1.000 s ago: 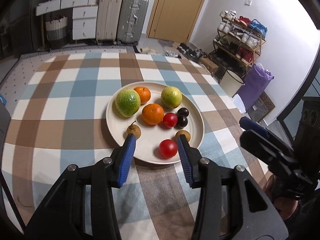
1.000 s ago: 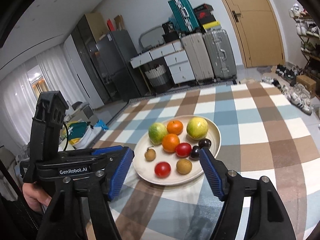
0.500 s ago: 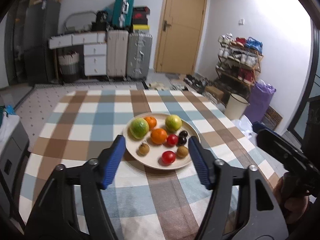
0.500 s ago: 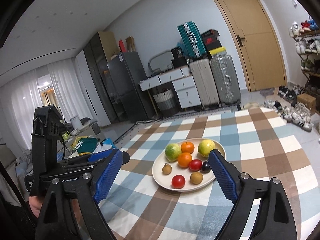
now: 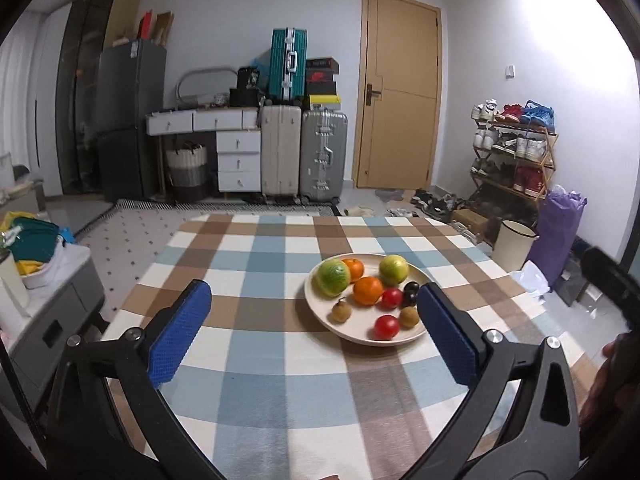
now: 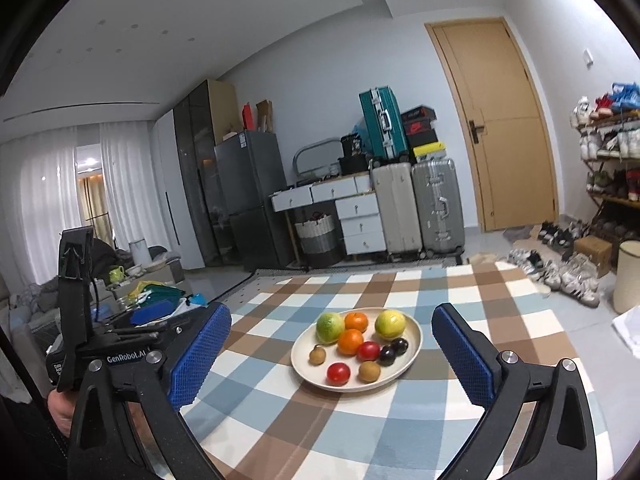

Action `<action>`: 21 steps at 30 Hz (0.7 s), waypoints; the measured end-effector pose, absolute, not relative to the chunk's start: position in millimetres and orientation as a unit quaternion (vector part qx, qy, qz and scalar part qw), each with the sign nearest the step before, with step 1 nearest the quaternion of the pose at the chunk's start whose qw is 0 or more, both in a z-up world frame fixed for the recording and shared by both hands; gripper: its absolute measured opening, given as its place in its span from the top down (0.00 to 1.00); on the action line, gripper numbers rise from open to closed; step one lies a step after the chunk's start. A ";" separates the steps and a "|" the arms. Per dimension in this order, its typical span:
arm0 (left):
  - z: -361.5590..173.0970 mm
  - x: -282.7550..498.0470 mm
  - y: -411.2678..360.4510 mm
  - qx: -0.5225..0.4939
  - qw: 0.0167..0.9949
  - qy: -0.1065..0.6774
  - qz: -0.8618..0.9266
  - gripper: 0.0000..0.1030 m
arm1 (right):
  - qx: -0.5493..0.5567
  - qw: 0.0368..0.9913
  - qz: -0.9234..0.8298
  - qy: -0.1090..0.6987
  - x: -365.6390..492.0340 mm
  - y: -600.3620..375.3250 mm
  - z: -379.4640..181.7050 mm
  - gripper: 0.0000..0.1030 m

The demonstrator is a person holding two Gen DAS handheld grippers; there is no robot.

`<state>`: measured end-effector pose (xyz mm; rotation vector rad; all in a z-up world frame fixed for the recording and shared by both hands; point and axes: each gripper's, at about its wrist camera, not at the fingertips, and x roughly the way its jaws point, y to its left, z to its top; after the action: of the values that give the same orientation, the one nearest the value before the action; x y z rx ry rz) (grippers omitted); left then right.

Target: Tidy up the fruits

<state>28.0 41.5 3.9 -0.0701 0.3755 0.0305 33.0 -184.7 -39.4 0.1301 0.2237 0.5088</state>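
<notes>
Checkered brown-and-blue counter [image 5: 256, 264] carries a round cream plate [image 6: 414, 340] of mixed fruit, sitting ahead of both blue-padded tongs, left tongs [image 5: 312, 332] and right tongs [image 6: 332, 354], spread wide, gripping nothing.

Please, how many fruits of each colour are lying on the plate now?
On the plate:
Green fruits: 2
Orange fruits: 2
Red fruits: 2
Dark fruits: 2
Brown fruits: 2
Total: 10
</notes>
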 end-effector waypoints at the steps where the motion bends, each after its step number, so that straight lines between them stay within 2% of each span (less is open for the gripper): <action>1: 0.8 27.6 41.2 -0.031 0.982 0.184 0.014 0.00 | 0.061 0.961 0.249 0.107 31.0 -184.1 -39.4 0.00; 10: -32.2 22.4 53.3 -0.033 0.984 0.172 0.036 0.00 | 0.006 0.971 0.230 0.057 13.7 -174.6 -52.6 0.00; 21: -64.2 49.1 53.5 -0.016 0.979 0.195 0.059 0.00 | -0.006 0.975 0.209 0.078 22.9 -171.9 -84.5 0.00</action>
<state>49.1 53.5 -64.2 -0.0316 0.3923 0.1179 22.9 -171.9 -84.5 -0.0126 0.1579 0.4217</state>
